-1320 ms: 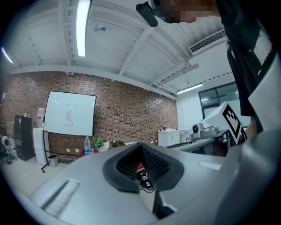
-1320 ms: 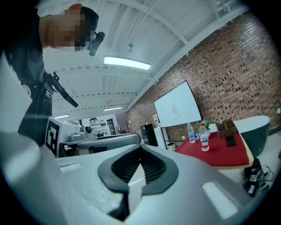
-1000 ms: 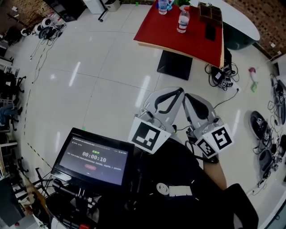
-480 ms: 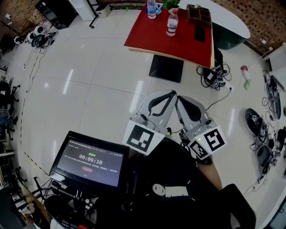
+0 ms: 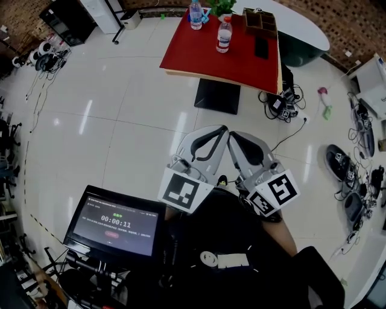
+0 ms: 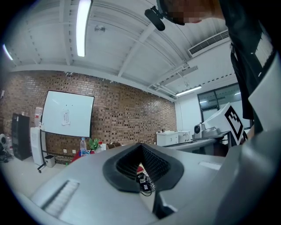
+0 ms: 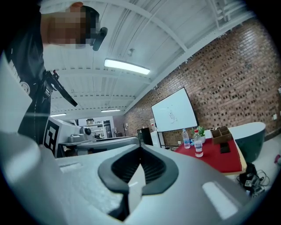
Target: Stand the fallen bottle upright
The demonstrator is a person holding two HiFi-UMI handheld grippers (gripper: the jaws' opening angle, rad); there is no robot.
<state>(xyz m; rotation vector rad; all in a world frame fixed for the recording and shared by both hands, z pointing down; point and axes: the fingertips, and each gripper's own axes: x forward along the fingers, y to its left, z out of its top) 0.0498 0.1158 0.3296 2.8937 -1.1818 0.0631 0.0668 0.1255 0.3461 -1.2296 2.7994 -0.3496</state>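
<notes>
the near bottle (image 5: 224, 34) and the far bottle (image 5: 195, 14) both stand up on the red table (image 5: 199, 57), far from me. i see none lying down. my left gripper (image 5: 223, 128) and right gripper (image 5: 231, 134) are closed tight, holding nothing. near them, i should go slowly.

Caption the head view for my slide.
Left hand-held gripper and right hand-held gripper, both shut, far from the red table with two bottles.

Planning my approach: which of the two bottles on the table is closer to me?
The red-capped bottle, toward the middle of the red table; the blue-labelled bottle stands at its far edge.
</notes>
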